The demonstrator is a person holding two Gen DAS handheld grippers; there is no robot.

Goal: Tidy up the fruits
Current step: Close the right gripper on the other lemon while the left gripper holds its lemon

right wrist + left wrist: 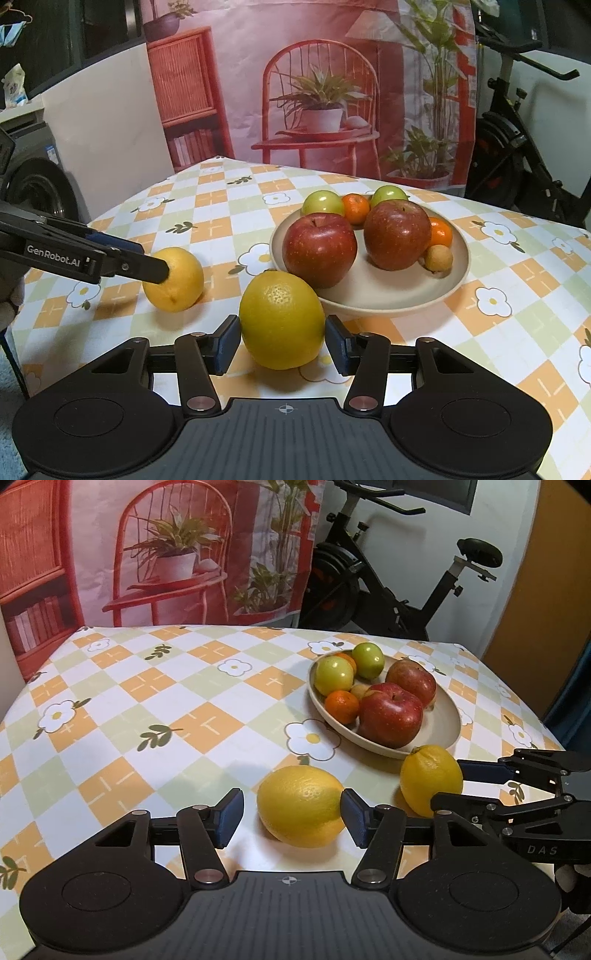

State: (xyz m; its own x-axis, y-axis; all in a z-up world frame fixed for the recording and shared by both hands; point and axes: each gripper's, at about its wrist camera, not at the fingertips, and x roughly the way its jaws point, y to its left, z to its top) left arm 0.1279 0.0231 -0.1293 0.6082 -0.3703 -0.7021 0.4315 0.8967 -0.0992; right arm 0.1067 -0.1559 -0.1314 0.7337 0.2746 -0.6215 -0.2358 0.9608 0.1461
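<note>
In the left wrist view a yellow lemon (301, 805) lies on the checked tablecloth between the fingers of my left gripper (291, 819). The right pad touches it and the left pad stands a little off, so the jaws are open. In the right wrist view a second lemon (282, 321) sits between the pads of my right gripper (282, 345), both pads against its sides, just in front of the beige bowl (388, 291). The bowl (441, 720) holds two red apples, two green apples, tangerines and a small brown fruit.
The table (166, 701) ends close on the right, past the bowl. An exercise bike (388, 590) stands behind the table's far right corner, and a printed backdrop (314, 92) hangs behind the far edge. A washing machine (37, 184) sits off the left side.
</note>
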